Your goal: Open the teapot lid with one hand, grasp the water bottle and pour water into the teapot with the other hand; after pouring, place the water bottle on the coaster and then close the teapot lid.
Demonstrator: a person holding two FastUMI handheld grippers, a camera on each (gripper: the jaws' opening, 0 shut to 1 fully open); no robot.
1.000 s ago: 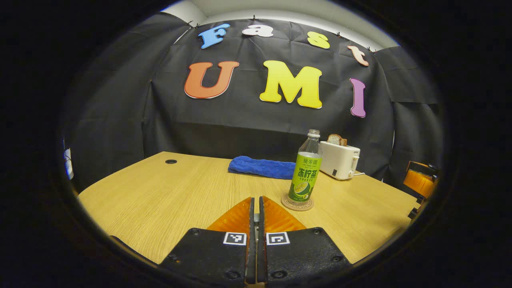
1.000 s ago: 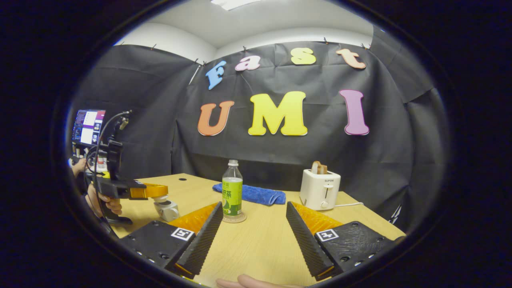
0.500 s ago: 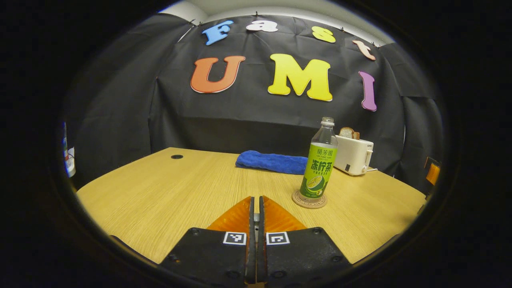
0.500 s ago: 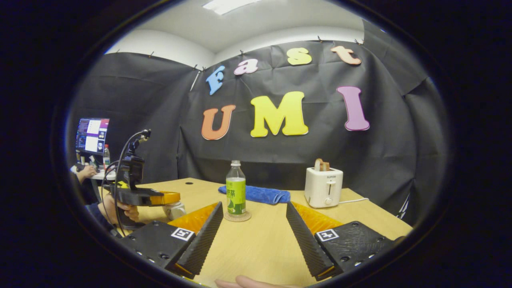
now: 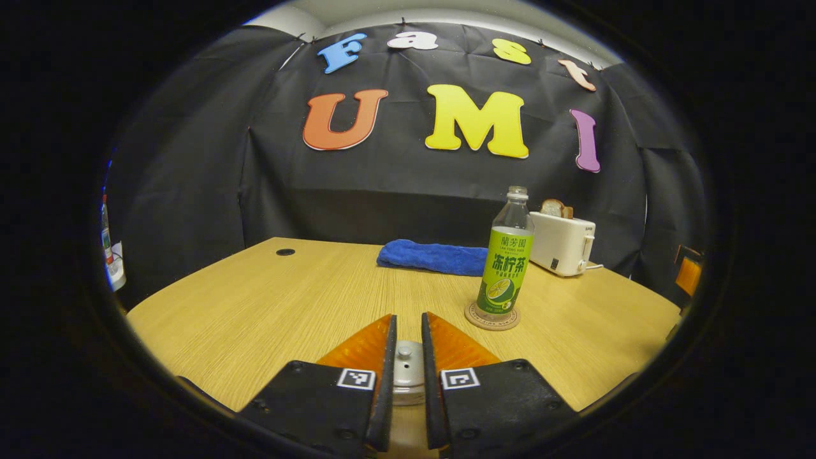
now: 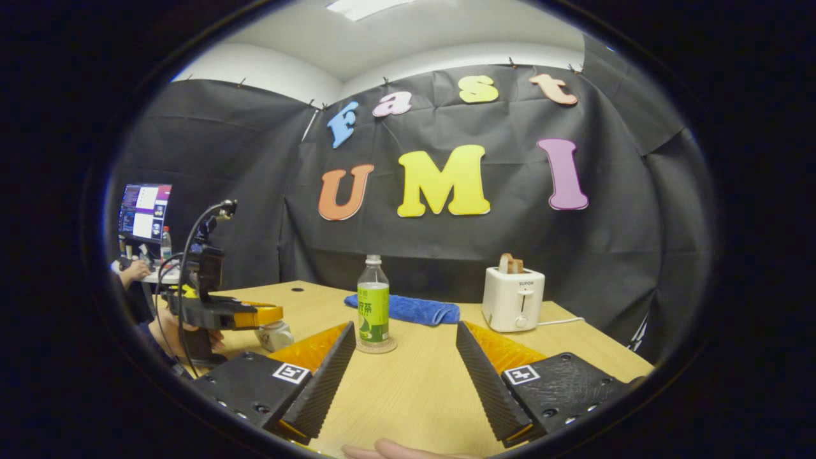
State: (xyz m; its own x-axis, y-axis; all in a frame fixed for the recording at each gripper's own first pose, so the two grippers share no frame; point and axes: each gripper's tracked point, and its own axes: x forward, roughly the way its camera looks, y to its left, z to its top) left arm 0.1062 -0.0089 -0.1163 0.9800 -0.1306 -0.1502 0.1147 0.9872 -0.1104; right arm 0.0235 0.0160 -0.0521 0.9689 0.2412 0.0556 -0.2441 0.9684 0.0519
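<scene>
Here the left gripper (image 5: 408,357) fingers stand narrowly apart around the teapot lid (image 5: 408,376); right gripper (image 6: 405,357) fingers wide.

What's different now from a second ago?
The left tool has parted its fingers slightly; the teapot lid's knob now shows in the gap between them. Whether they press on it I cannot tell. The right tool stays wide open, and the water bottle stays upright on its coaster.

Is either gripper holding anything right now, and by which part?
Left gripper straddles the teapot lid knob, hold uncertain; right gripper is open, holding nothing.
</scene>
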